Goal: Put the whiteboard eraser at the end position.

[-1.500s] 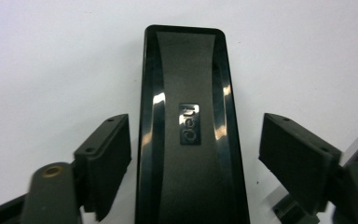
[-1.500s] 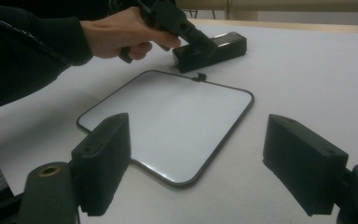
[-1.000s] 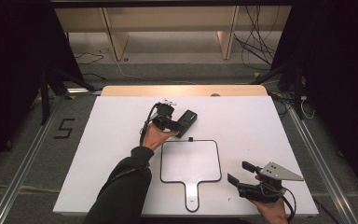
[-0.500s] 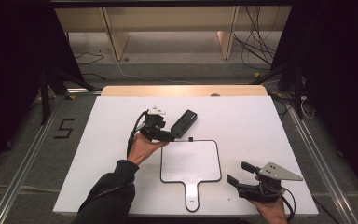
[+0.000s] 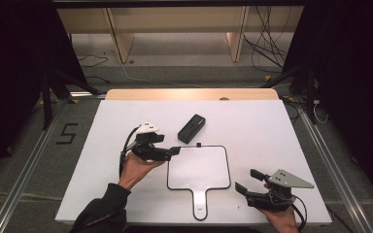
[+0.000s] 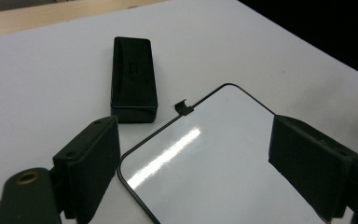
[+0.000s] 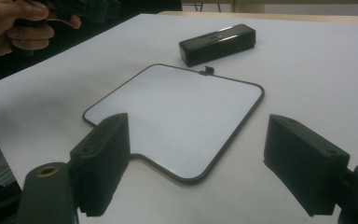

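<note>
Since a second ago your left gripper (image 5: 174,151) has drawn back from the black eraser (image 5: 191,128) to the whiteboard (image 5: 198,168)'s near-left corner, released, eraser lying just beyond, while your right gripper (image 5: 246,180) waits spread beside the board.
</note>
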{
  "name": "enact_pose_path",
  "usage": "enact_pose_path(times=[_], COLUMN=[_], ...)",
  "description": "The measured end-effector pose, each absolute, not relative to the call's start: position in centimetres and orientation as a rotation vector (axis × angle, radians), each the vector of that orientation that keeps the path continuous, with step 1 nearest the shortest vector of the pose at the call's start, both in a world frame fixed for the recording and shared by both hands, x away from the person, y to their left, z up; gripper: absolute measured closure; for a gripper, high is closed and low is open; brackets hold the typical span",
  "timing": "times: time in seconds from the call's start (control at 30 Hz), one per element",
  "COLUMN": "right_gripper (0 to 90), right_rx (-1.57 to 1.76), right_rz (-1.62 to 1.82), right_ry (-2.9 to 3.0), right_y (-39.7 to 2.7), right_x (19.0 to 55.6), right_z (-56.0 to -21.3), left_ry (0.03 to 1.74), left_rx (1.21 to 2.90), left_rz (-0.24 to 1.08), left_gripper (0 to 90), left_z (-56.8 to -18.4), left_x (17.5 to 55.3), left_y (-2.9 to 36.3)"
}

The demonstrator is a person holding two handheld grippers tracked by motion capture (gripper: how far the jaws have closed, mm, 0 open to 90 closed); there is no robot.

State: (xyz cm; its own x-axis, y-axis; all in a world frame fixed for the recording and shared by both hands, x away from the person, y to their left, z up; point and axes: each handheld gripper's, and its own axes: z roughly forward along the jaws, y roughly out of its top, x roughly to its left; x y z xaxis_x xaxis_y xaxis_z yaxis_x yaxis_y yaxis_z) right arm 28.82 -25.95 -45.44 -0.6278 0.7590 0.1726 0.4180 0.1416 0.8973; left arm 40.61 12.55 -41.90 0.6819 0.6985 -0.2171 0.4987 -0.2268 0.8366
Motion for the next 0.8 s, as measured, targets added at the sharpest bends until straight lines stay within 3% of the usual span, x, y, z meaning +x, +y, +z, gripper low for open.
enact_pose_path(times=[0.8], right_gripper=[23.4], right_rx=[1.13], right_rz=[1.489], right_ry=[2.105], right_y=[-25.7], right_x=[28.5], right_z=[-45.3], left_ry=[0.888], left_rx=[1.856], left_rz=[0.291], left_gripper=[15.8], left_z=[-43.9], left_x=[33.5], left_y=[15.9])
